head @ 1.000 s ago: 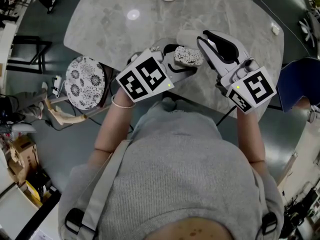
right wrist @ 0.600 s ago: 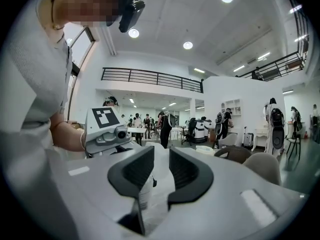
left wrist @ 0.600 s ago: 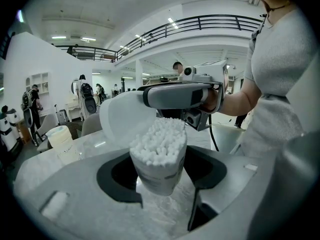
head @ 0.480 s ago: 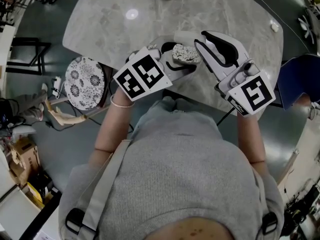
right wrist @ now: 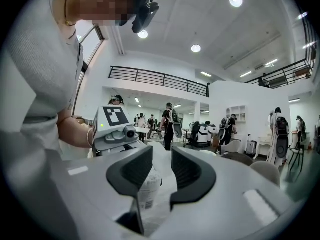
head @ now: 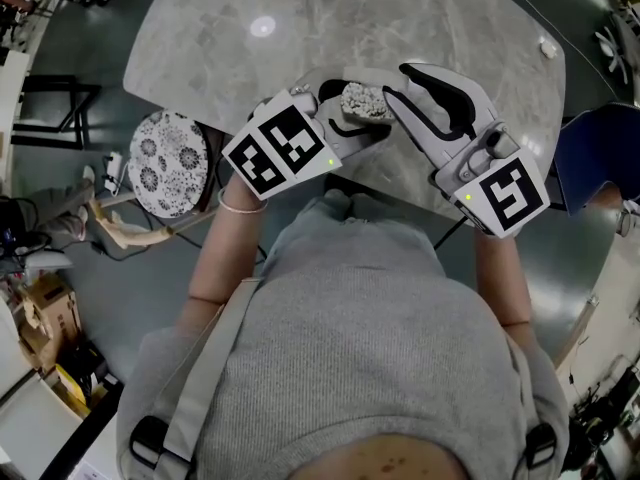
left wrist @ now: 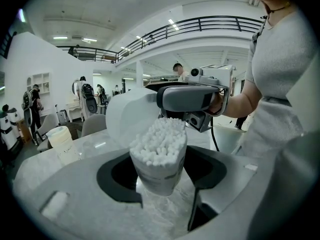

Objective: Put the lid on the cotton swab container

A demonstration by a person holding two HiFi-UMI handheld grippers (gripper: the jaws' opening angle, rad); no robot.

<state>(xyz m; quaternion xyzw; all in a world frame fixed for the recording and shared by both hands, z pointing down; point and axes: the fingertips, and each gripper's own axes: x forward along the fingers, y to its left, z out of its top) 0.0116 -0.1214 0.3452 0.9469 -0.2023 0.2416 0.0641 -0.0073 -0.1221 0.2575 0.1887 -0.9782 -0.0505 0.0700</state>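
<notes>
White plastic fills the narrow gap between the right gripper's (right wrist: 161, 164) jaws: the wall of the lid (left wrist: 127, 119), pinched there while the jaws have just been opening a little. The lid's translucent body melts into the background, and the head view barely shows it. The left gripper (head: 350, 118) is clamped round the cotton swab container (left wrist: 159, 164); whether its base touches the table (head: 220, 38) cannot be told. The lid hangs tilted just beside the container's mouth and is not seated on it. Both grippers meet over the table's near edge. Beyond them open marbled top runs out to a cup (left wrist: 64, 143) by the far edge, cut off in the head view. The container is a pale tub with a printed label — white swab heads (left wrist: 161, 136) stand packed above its rim.
</notes>
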